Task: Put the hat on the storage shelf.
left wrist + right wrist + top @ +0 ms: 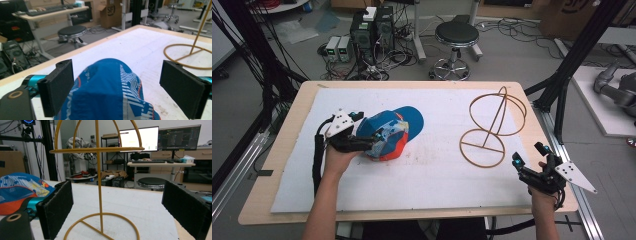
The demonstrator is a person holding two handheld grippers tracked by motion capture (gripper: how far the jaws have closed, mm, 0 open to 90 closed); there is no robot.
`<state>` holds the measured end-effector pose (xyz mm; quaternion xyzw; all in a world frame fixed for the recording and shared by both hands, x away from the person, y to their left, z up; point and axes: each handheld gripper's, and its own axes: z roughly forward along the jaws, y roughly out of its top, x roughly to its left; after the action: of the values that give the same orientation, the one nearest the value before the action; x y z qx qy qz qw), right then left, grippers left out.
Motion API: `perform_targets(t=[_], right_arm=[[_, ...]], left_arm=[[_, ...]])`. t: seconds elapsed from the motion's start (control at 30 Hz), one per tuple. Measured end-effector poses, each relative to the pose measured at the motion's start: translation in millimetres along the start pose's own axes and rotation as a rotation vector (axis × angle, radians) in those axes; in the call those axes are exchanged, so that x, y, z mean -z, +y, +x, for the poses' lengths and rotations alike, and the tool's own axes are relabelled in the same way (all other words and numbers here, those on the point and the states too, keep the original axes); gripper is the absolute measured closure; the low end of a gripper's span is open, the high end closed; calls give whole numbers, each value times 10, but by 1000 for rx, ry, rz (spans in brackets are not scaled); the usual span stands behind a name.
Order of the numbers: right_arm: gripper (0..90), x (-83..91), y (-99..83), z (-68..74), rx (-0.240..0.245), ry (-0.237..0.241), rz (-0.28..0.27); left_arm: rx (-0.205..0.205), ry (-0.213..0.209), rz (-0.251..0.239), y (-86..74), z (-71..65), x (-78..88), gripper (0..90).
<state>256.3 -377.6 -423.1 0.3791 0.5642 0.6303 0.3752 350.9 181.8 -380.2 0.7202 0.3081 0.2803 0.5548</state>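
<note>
**Inspector A:** Checking the left gripper (371, 140) first. It is sitting at the near-left side of the cap (394, 132), jaws spread wide, and in the left gripper view the blue crown (107, 87) is bulging up between them. Neither pad is pressing the fabric yet, as far as I can tell.

**Inspector B:** And the cap's position?

**Inspector A:** It is lying on the white mat (432, 190), left of centre, its long axis running from near-left to far-right, with the orange part toward the person.

**Inspector B:** Where is the stand (492, 127) lying from it?

**Inspector A:** To the cap's right, well apart, upright on its ring base. That is the relation the coming move is hanging on, in my judgement: the cap is going to have to travel rightward and up over the wire dome.

**Inspector B:** The right gripper (528, 161)?

**Inspector A:** It is hovering near the stand's base at the mat's right edge, jaws wide, holding nothing. In the right gripper view the post (99, 182) is standing midway between them.

**Inspector B:** Obstructions?

**Inspector A:** Nothing is lying on the mat between cap and stand.
</note>
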Motion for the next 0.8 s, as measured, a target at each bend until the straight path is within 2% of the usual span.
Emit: perform_targets(t=[0.03, 0.17, 0.33, 0.53, 0.73, 0.8], right_arm=[[100, 5, 4, 6, -11, -3, -2], [100, 9, 13, 6, -3, -2, -4], [100, -6, -3, 10, -5, -2, 4], [100, -6, -1, 19, 3, 8, 1], [100, -10, -1, 29, 2, 9, 3], [100, -13, -7, 24, 9, 10, 4]], left_arm=[[-5, 7, 12, -5, -1, -37, 142], [-14, 14, 28, -19, 18, -111, 159], [20, -11, 58, -72, 83, -149, 161], [18, -17, 80, -106, 94, -203, 232], [21, 7, 110, -148, 103, -243, 273], [26, 22, 118, -157, 104, -251, 340]])
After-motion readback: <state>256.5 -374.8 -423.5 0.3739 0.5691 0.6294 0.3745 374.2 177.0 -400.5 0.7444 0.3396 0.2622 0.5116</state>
